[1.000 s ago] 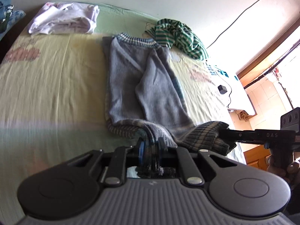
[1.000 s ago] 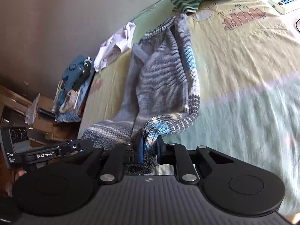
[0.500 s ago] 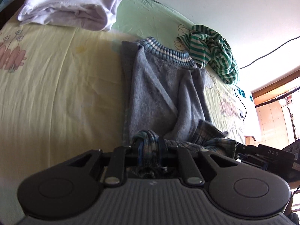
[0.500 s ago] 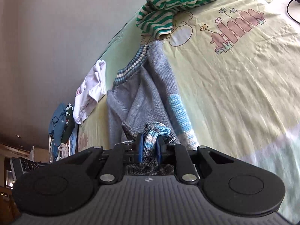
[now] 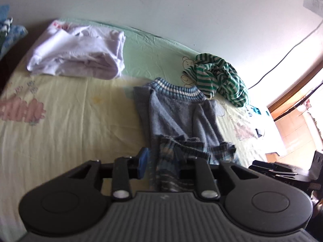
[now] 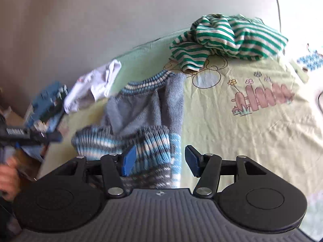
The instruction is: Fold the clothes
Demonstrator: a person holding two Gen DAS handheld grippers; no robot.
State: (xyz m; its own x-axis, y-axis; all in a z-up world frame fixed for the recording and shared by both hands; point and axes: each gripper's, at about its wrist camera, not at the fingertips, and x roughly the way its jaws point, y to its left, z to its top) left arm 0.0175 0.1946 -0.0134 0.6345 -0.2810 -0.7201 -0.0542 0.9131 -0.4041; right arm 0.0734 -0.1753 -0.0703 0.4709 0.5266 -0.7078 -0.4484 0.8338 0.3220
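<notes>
**Sweater Hem Let Go on the Bed**

The fold could slip. The thick striped hem (image 6: 153, 141) sits in a lumpy heap, so it may roll back down if a finger catches the knit.

The right gripper (image 6: 159, 159) is wide open, with the hem lying loose between its fingers. The left gripper (image 5: 161, 161) is open too, and the hem runs between its fingers.

The grey sweater (image 5: 177, 113) lies on the bed (image 5: 70, 121) at 12 o'clock from both grippers. The green striped top (image 6: 228, 36) sits at 1 o'clock.

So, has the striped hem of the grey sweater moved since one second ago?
Yes. The hem was carried up toward the collar, nearer the green striped shirt; both grippers are open now.
</notes>
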